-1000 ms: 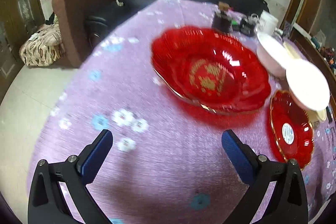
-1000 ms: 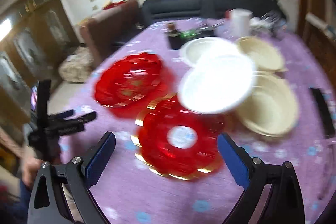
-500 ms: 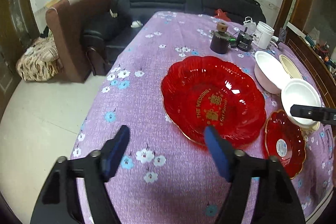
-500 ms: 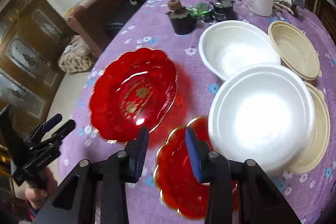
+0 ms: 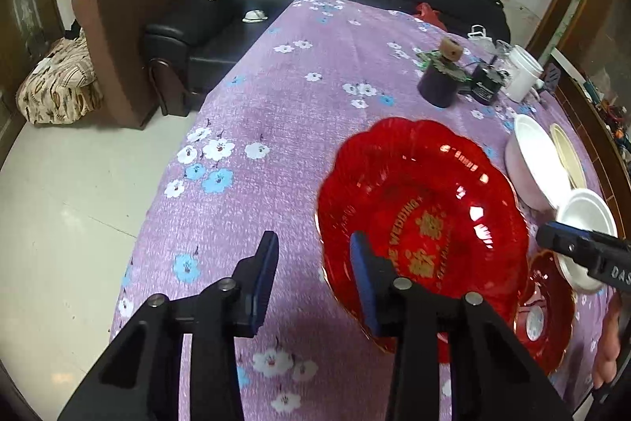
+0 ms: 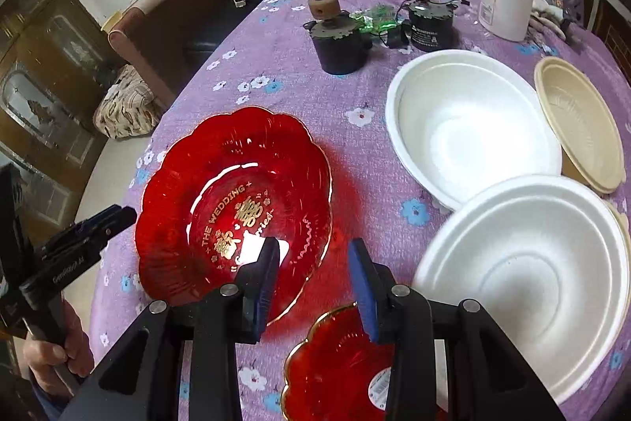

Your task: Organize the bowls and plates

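Red glass catches the eye first: the large wedding plate (image 6: 232,208) lies flat mid-bench on the purple floral cloth (image 5: 276,113), a smaller red plate (image 6: 335,365) just beside its near edge, probably still unsorted. Two white foam bowls (image 6: 469,129) and tan ones (image 6: 579,121) sit apart, further right. Both jaw pairs have just been closing: the left gripper (image 5: 313,259) straddles the big plate's rim without clamping, and the right gripper (image 6: 313,263) stands narrowly apart, empty.

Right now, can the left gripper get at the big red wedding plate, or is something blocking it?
Probably yes. The left gripper hangs at the near rim of the big red plate, one finger over the rim, its jaws just closing with nothing between them. Nothing lies in between; the right gripper hovers at the opposite rim.
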The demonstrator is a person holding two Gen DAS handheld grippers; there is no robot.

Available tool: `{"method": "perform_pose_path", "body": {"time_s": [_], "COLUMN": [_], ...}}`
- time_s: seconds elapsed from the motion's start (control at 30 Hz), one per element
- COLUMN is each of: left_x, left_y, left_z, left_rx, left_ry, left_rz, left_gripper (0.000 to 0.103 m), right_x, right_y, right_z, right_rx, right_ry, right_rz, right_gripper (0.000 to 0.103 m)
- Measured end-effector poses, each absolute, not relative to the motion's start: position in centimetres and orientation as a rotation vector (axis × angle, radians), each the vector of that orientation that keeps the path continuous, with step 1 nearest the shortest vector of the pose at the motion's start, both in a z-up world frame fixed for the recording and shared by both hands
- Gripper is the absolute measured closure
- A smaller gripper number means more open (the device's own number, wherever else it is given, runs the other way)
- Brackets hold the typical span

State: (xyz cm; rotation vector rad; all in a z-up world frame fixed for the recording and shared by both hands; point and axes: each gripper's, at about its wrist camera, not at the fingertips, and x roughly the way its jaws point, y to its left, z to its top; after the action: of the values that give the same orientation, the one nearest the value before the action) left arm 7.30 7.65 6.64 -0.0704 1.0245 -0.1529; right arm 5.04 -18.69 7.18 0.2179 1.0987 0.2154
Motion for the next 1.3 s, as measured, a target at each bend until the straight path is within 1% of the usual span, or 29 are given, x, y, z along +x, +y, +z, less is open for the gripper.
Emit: {"method": "perform_pose_path", "body": {"time_s": [0.07,0.1,0.23,0.3,0.37,0.4,0.47,0.5,0.83,1.3], "left_x": [7.9,8.1,8.6,9.0,9.2,9.3,9.4,9.4,7.5,-1.8], "left_y": [7.6,7.7,7.5,7.3,7.1,6.9,6.4,6.3,6.4,9.9], "left_z": [6.3,6.2,5.5,5.1,4.6,4.5,4.2,4.2,5.2,6.1], "left_rx": [-0.081,-0.092,-0.098,-0.102,-0.104,-0.101,-0.083,-0.072,-0.035,-0.044], "left_ry": [1.036,1.042,1.051,1.058,1.065,1.068,1.068,1.063,1.030,0.967], "left_rz": [-0.162,-0.170,-0.174,-0.175,-0.178,-0.180,-0.175,-0.169,-0.144,-0.098], "left_gripper": [0.080,0.082,0.083,0.083,0.085,0.087,0.090,0.090,0.090,0.090], "right_x": [5.2,5.3,5.7,5.9,6.2,6.3,6.3,6.3,4.8,-2.2], "right_y": [-18.6,-18.6,-18.8,-18.9,-18.9,-18.8,-18.8,-18.7,-18.3,-15.3], "right_z": [7.0,6.9,6.4,6.0,5.4,5.2,4.9,4.9,5.8,6.8], "right_rx": [0.211,0.208,0.214,0.213,0.214,0.214,0.211,0.208,0.223,0.196], "right_ry": [1.097,1.099,1.107,1.111,1.123,1.130,1.132,1.128,1.100,1.062], "right_rz": [0.207,0.205,0.203,0.200,0.203,0.205,0.207,0.215,0.232,0.336], "right_gripper": [0.063,0.063,0.064,0.067,0.077,0.079,0.093,0.094,0.095,0.095]}}
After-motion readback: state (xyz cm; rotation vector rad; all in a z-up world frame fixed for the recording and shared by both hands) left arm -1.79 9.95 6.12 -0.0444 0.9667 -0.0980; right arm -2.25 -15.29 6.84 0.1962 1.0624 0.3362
